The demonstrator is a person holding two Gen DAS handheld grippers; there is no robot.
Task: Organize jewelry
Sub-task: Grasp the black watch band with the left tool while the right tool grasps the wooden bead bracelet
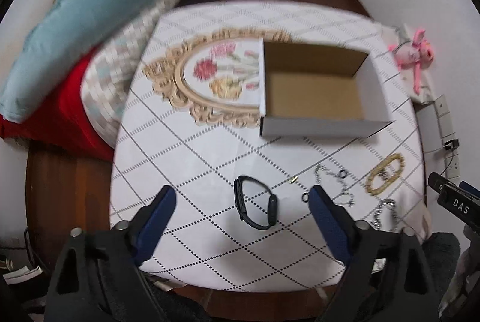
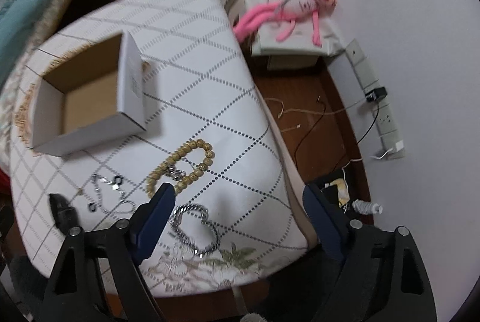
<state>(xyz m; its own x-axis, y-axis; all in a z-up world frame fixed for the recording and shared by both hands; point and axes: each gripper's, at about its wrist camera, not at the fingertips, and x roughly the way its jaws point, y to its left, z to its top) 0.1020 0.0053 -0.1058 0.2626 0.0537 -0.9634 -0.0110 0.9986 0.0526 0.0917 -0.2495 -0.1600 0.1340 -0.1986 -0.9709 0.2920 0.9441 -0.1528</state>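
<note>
Presently, nothing is held; both tools hover over the spread.

Left gripper: blue-padded jaws wide apart, empty, framing the black rubber-strap smartwatch lying flat on the white diamond-pattern tablecloth.

Right gripper: jaws wide apart, empty, above the heavy silver curb-chain bracelet near the table's front edge.

Destination: open white cardboard box with brown interior, empty as far as can be seen, well apart from the jewelry.

Other pieces: tan wooden-bead bracelet with a silver charm; thin silver chain necklace in a loose tangle; small dark rings beside it.

Progress, as a judgement: barely begun, since every piece lies on the cloth.

Risk, watch: its curled strap may roll or spring from the pads if pinched off-centre.

Risk, chain bracelet: it sits close to the edge, so a nudge from a descending finger could push it to the floor.

Risk, thin necklace: likely to snag the neighbouring rings and drag them along.

Risk, cloth: pads closing low could pinch fabric and shift everything.
</note>
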